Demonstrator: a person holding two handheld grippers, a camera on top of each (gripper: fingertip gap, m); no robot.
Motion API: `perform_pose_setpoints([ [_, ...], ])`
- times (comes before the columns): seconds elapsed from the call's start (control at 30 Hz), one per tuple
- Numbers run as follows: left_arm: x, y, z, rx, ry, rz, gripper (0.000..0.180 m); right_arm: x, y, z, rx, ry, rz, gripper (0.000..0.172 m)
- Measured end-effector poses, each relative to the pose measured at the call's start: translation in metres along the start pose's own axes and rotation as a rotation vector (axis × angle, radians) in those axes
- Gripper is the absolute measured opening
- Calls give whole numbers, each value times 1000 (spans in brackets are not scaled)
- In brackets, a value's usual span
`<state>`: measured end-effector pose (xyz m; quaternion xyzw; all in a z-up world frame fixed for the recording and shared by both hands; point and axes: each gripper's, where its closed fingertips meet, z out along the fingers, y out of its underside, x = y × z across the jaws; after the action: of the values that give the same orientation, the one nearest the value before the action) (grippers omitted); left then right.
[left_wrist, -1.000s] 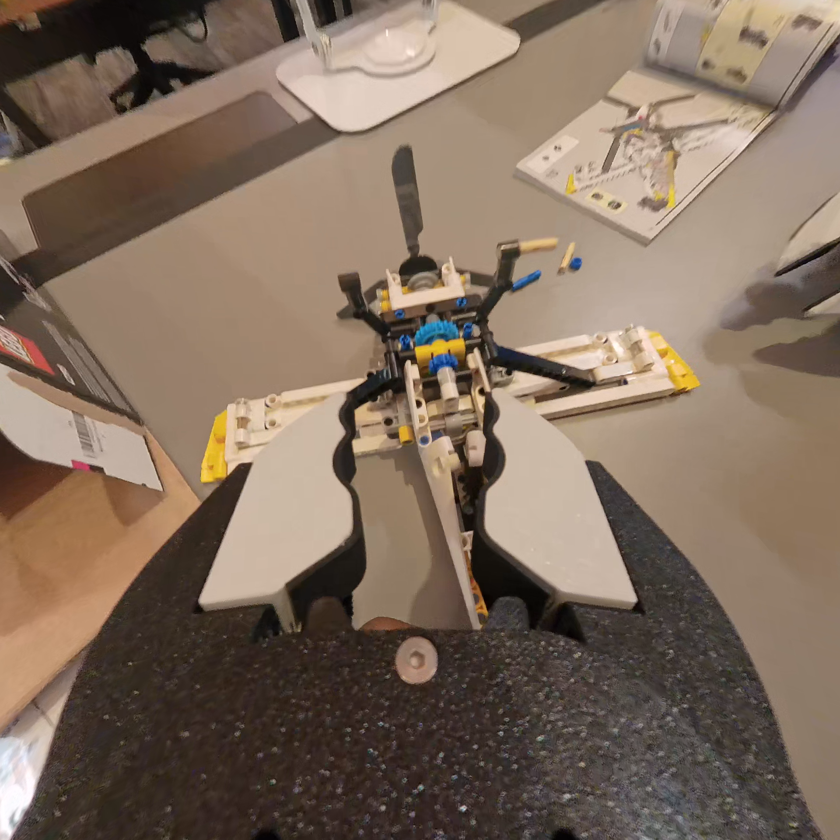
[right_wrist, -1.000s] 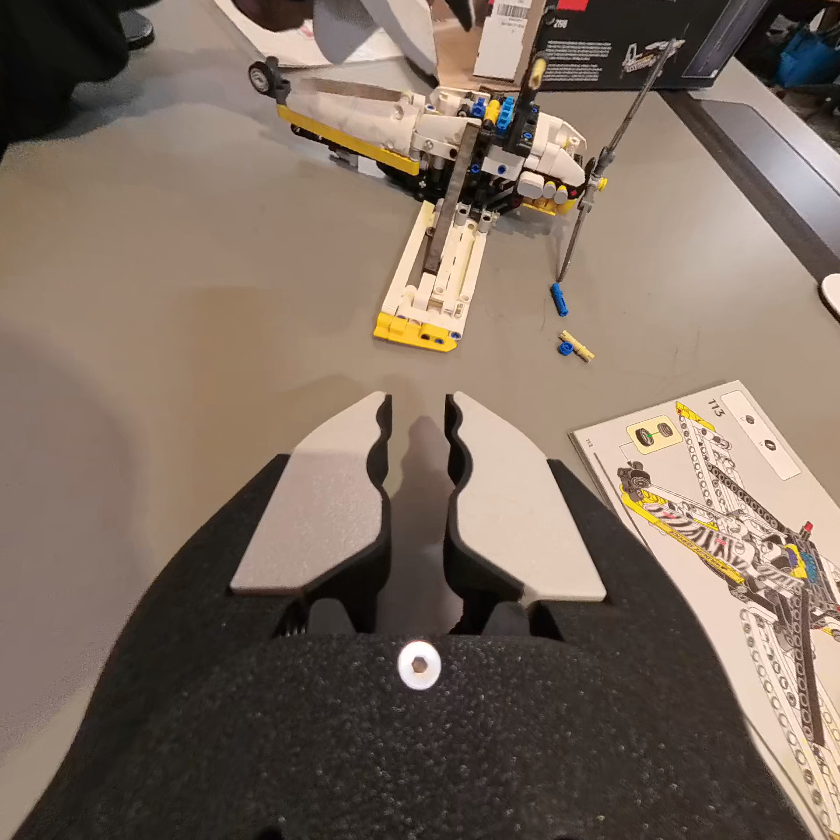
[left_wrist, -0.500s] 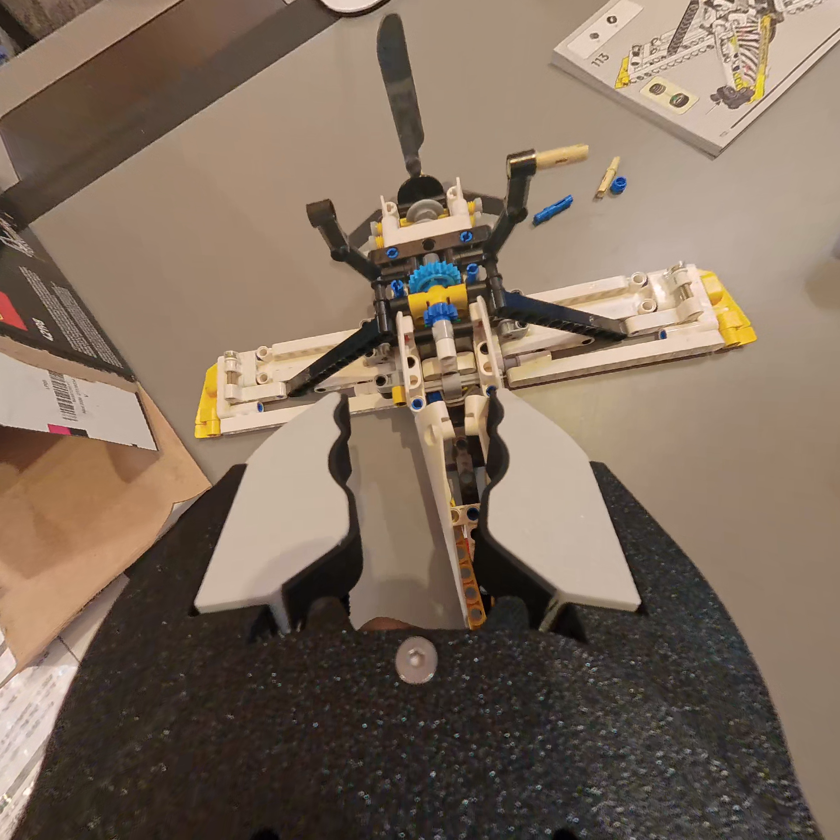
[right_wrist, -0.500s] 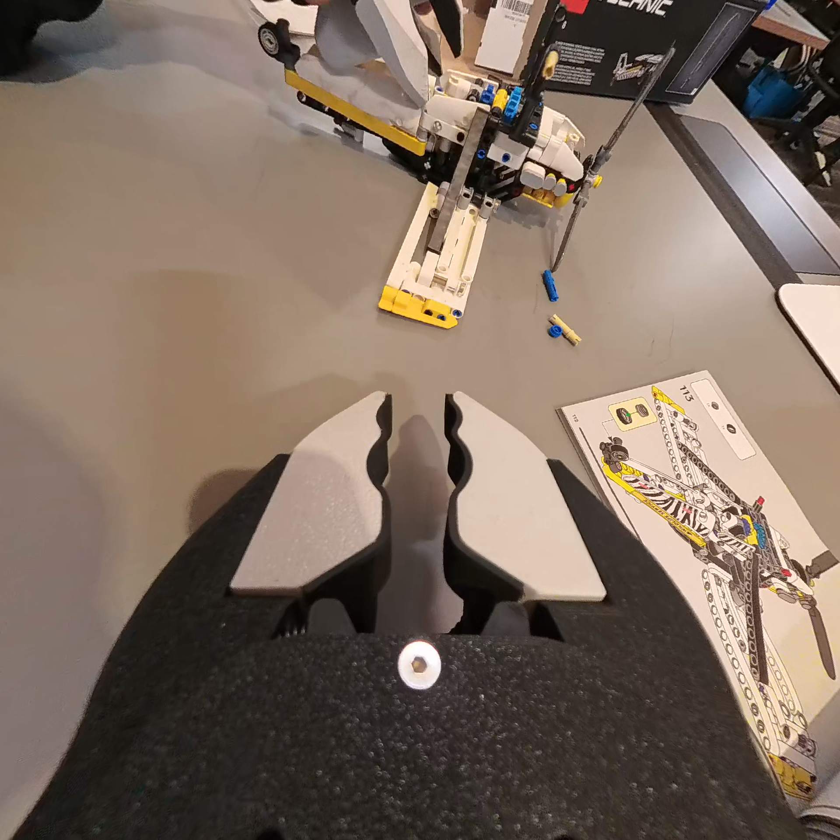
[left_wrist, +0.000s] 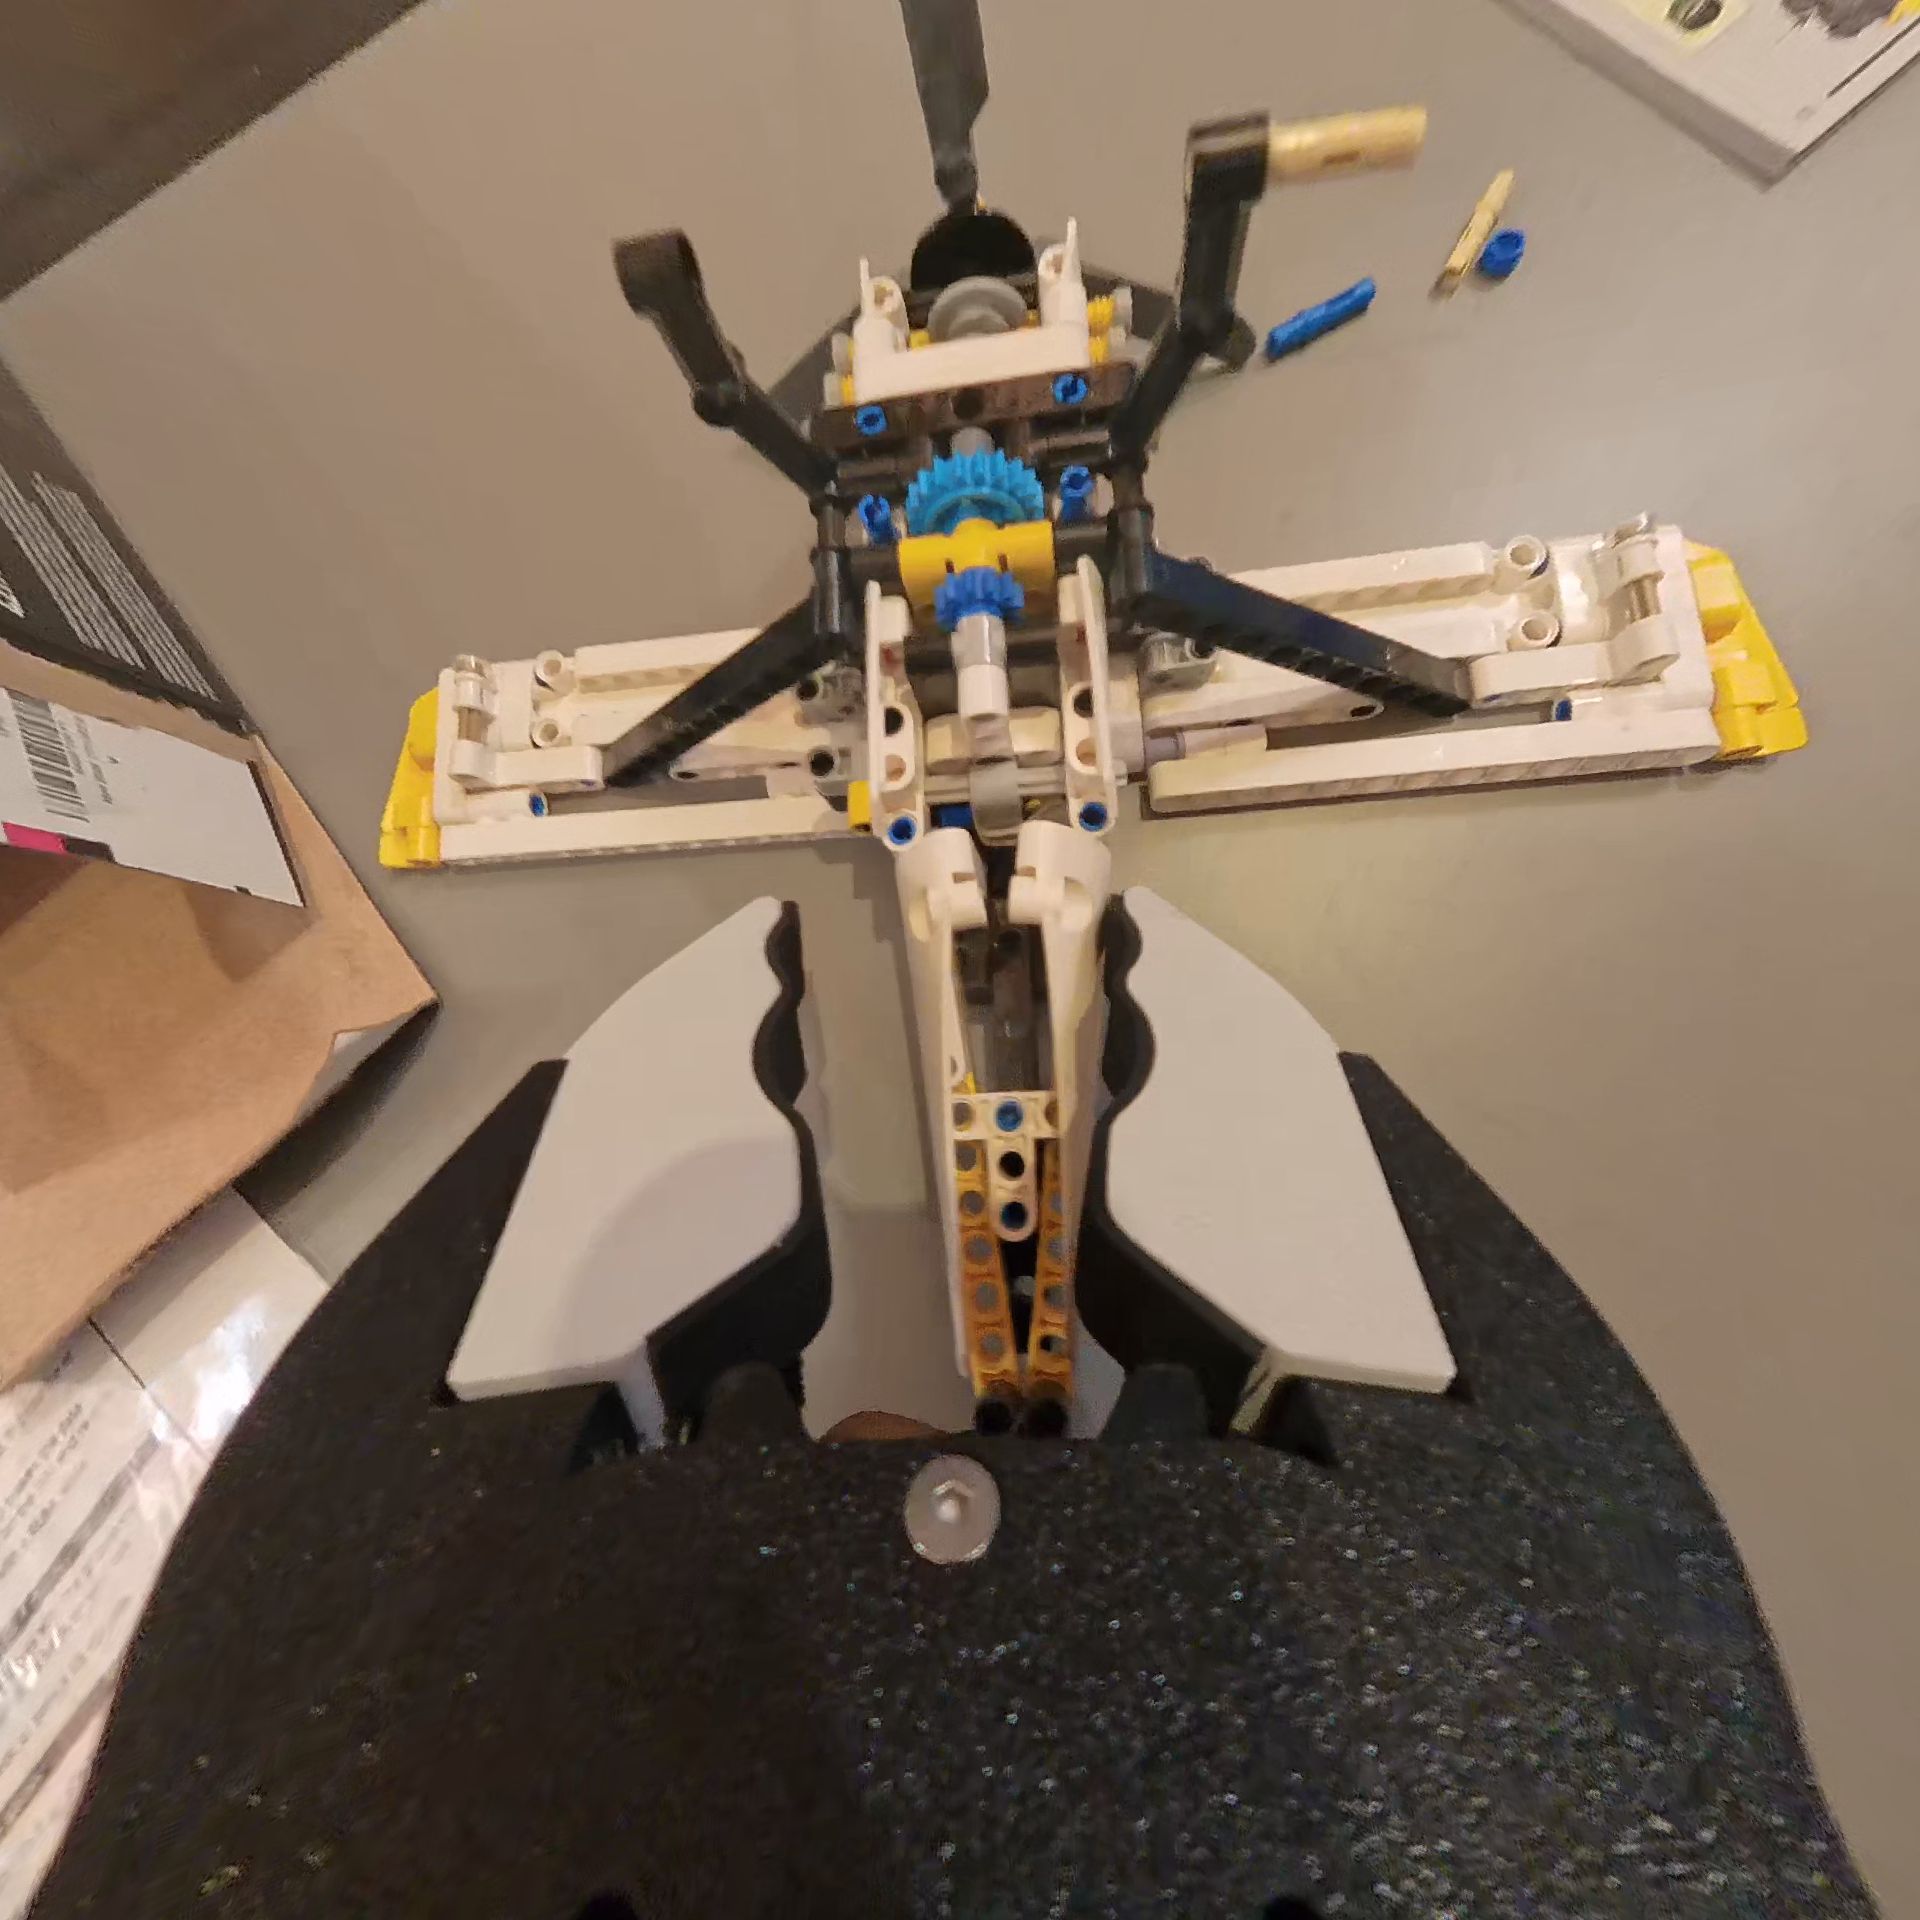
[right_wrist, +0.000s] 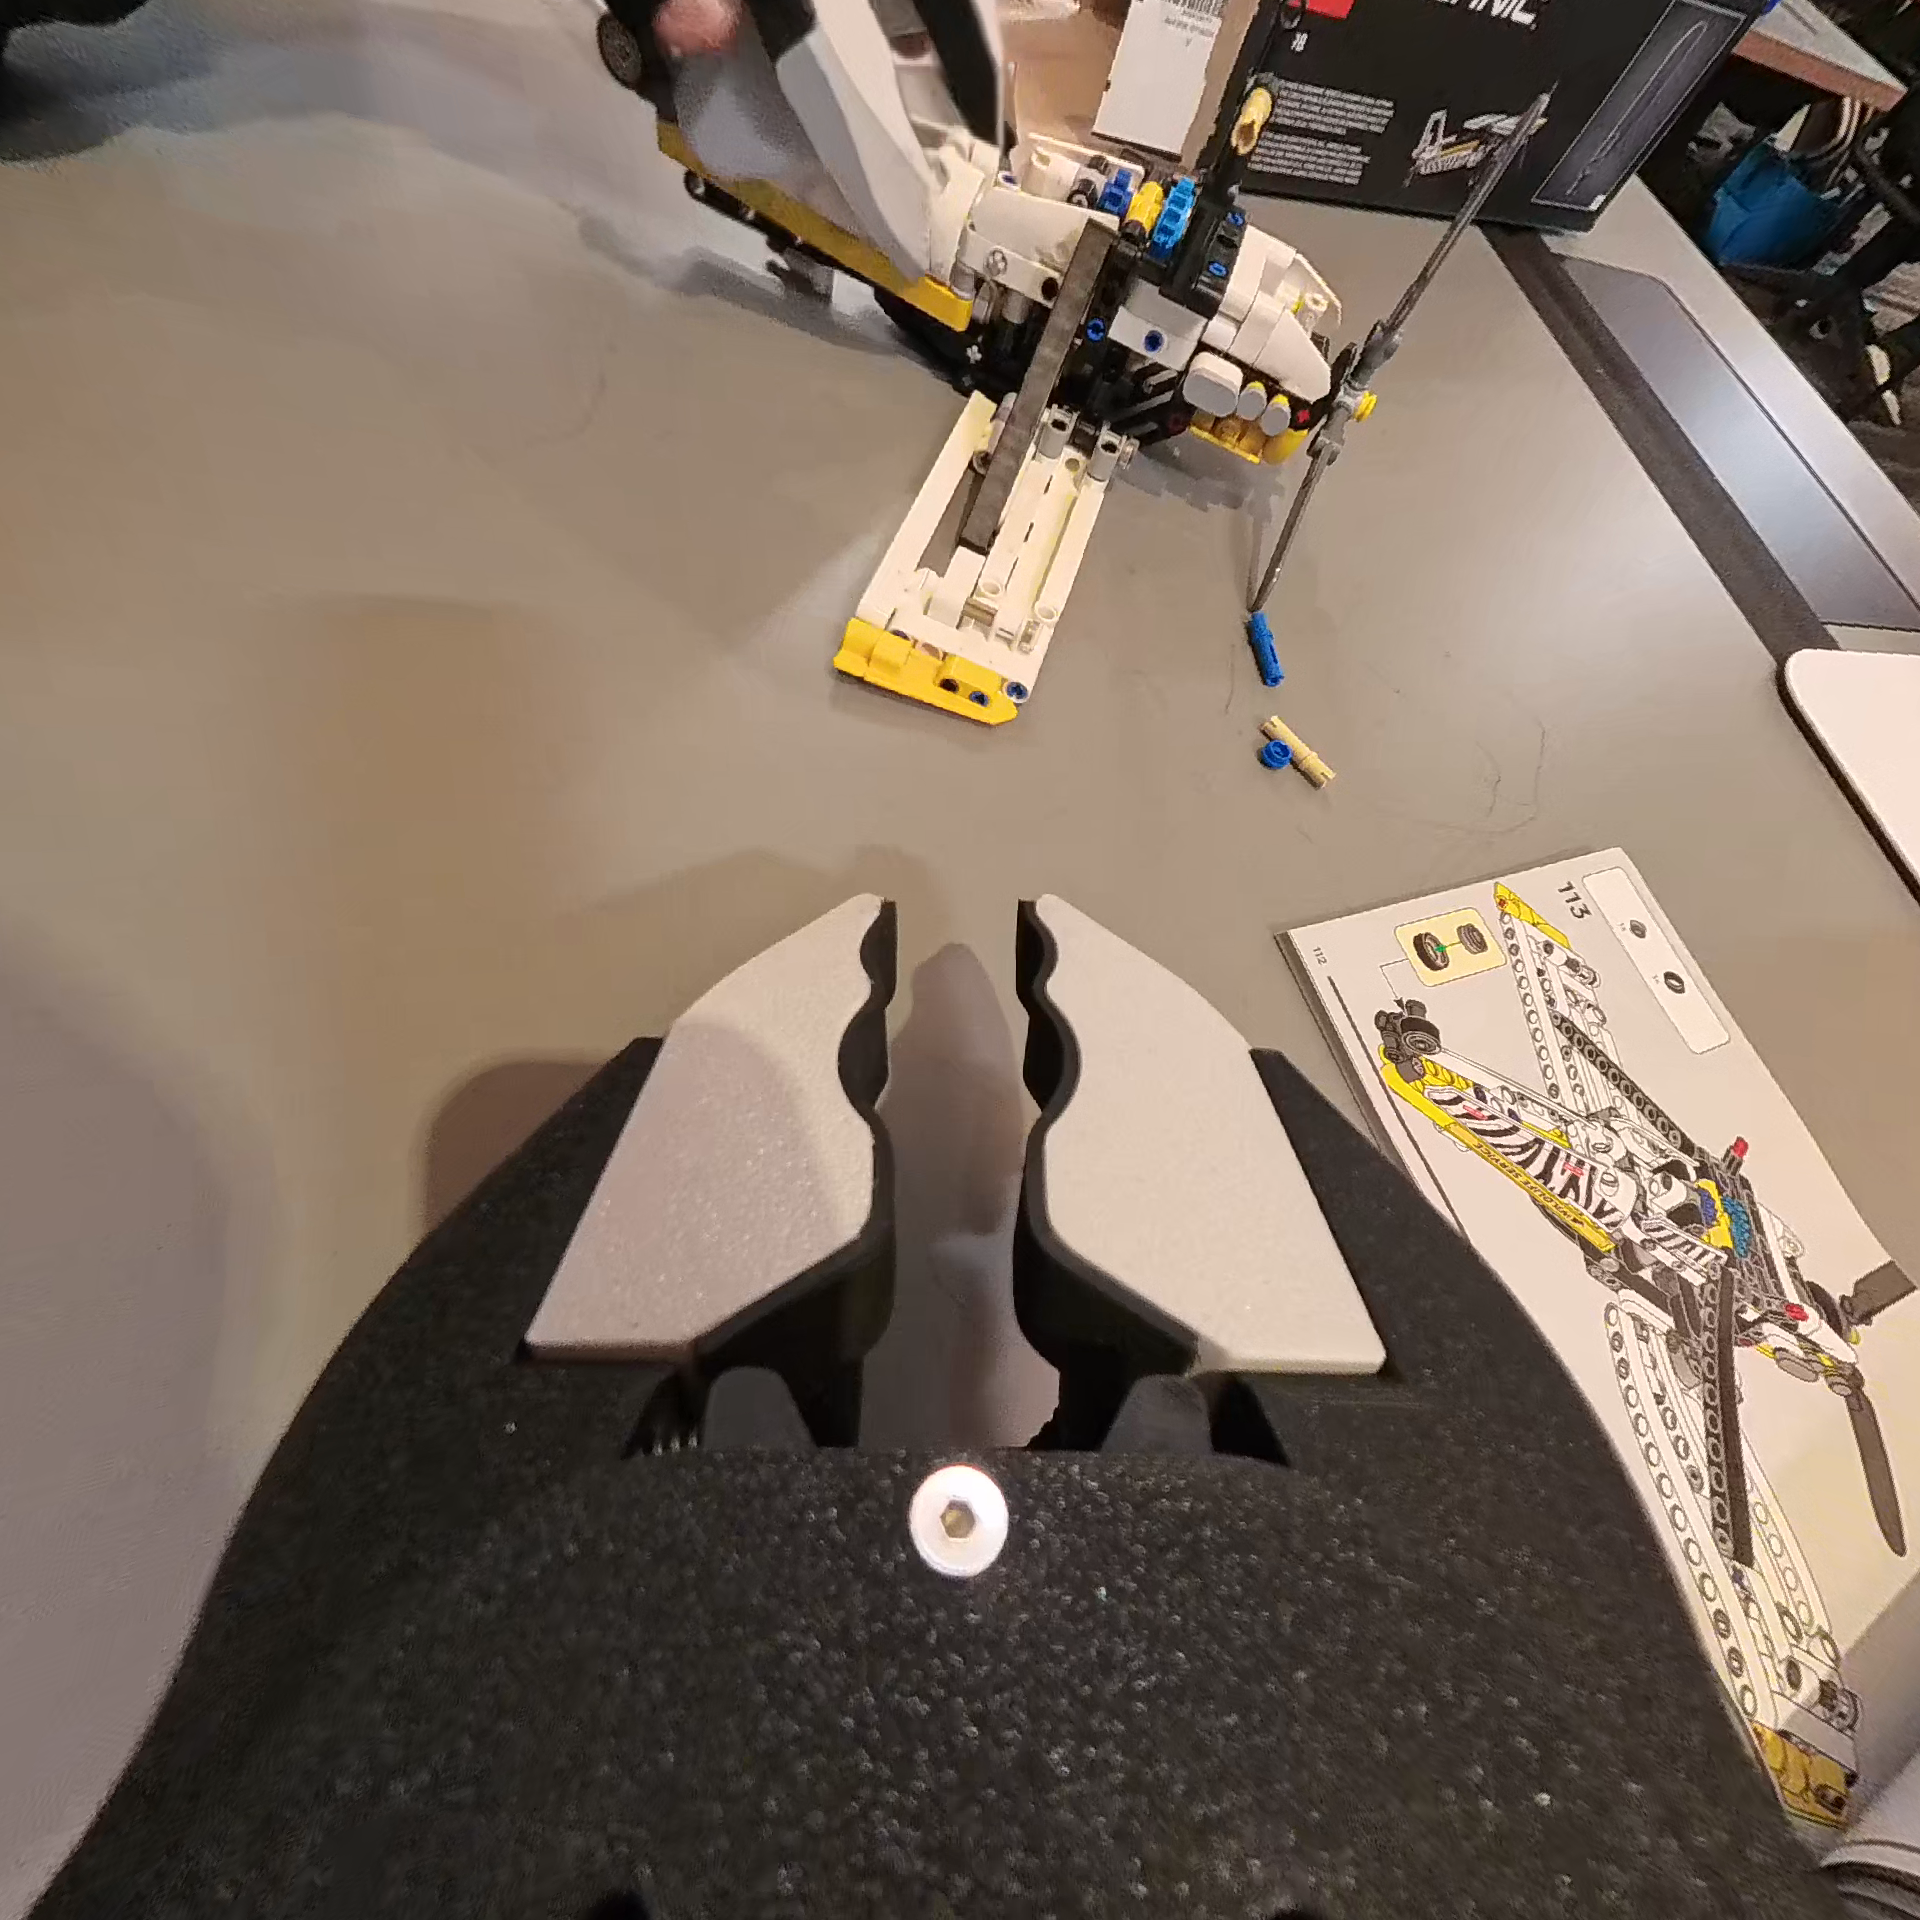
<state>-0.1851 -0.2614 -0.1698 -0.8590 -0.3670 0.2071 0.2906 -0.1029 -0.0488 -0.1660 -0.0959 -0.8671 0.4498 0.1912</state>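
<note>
A white, yellow and black toy-brick plane (left_wrist: 966, 582) rests on the grey table (left_wrist: 416, 364), wings spread to both sides. My left gripper (left_wrist: 954, 914) is open and straddles its tail boom (left_wrist: 1003, 1039). The boom lies close to the right pad (left_wrist: 1122, 997), with a clear gap to the left pad (left_wrist: 784, 997). The right wrist view shows the plane (right_wrist: 1091, 301) far ahead, with the left gripper's grey fingers (right_wrist: 831, 135) over its tail. My right gripper (right_wrist: 953, 909) hovers low over bare table, its jaws a narrow way apart with nothing between them.
A blue pin (right_wrist: 1264, 649) and a tan pin with a blue bush (right_wrist: 1299, 750) lie past the plane's wing tip. An open instruction booklet (right_wrist: 1621, 1195) lies right of my right gripper. A cardboard box (left_wrist: 94, 582) stands left of the plane, and a white tray edge (right_wrist: 1870, 748) shows at far right. The tips of one gripper are about 25 cm away from the tips of the other. Left tips and right tips are each some 15 cm from the blue pin (right_wrist: 1264, 649). My left wrist view (left_wrist: 1325, 317) looks at it from another angle.
My left gripper has drawn back along the plane from the fuselage to the tail boom and tilted to look down on it, staying open. My right gripper has edged toward the plane.
</note>
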Motion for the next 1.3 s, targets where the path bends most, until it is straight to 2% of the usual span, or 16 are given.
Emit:
perform_pose_setpoints([
  [0.1,7,7,3,-37,-36,-19,40,0,0,0,-3,3,-3,21],
  [0.3,21,12,-4,-49,-109,-112,39,0,2,2,-20,12,-10,21],
  [0.53,27,-10,-33,131,-59,-159,42,7,-4,12,-45,0,46,21],
  [0.63,17,-32,-38,217,-37,-177,44,19,-30,16,-5,3,69,21],
  [0.8,-5,-61,-16,258,24,-193,40,54,-111,32,101,-49,83,21],
  [0.9,-16,-60,3,222,48,-225,32,70,-152,63,76,-142,-6,21],
  [1.0,-17,-59,11,232,83,-234,27,78,-170,103,-1,-235,-211,21],
  [1.1,-20,-58,12,257,92,-255,26,83,-168,138,-118,-307,-414,21],
  [1.2,-23,-58,15,287,110,-294,22,77,-164,158,-217,-388,-489,21],
  [1.3,-24,-59,14,300,134,-313,23,79,-162,172,-268,-348,-523,21],
])
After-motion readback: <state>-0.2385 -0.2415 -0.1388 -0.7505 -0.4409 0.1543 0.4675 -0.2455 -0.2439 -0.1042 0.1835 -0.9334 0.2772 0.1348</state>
